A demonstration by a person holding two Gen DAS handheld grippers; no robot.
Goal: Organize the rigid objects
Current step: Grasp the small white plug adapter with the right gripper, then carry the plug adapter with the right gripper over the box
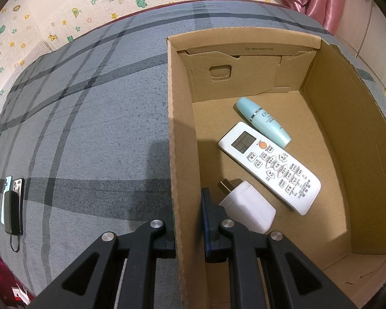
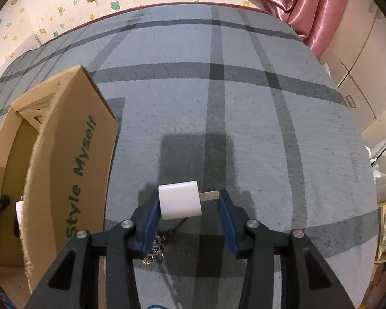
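Note:
A cardboard box (image 1: 326, 118) stands open on the grey plaid bed. Inside lie a white remote control (image 1: 270, 167), a pale blue bottle (image 1: 263, 121) and a white plug adapter (image 1: 247, 207). My left gripper (image 1: 186, 221) is shut on the box's left wall (image 1: 178, 154), one finger outside and one inside. In the right wrist view my right gripper (image 2: 189, 206) is shut on a second white plug adapter (image 2: 180, 200), pinched end to end with its prongs against the right finger, above the bed to the right of the box (image 2: 74, 159).
Two phones and a black power bank (image 1: 12, 206) lie on the bed at the far left. A bunch of keys (image 2: 155, 251) lies on the bed under my right gripper. A pink curtain (image 2: 301, 2) hangs at the back right. Cabinets stand on the right.

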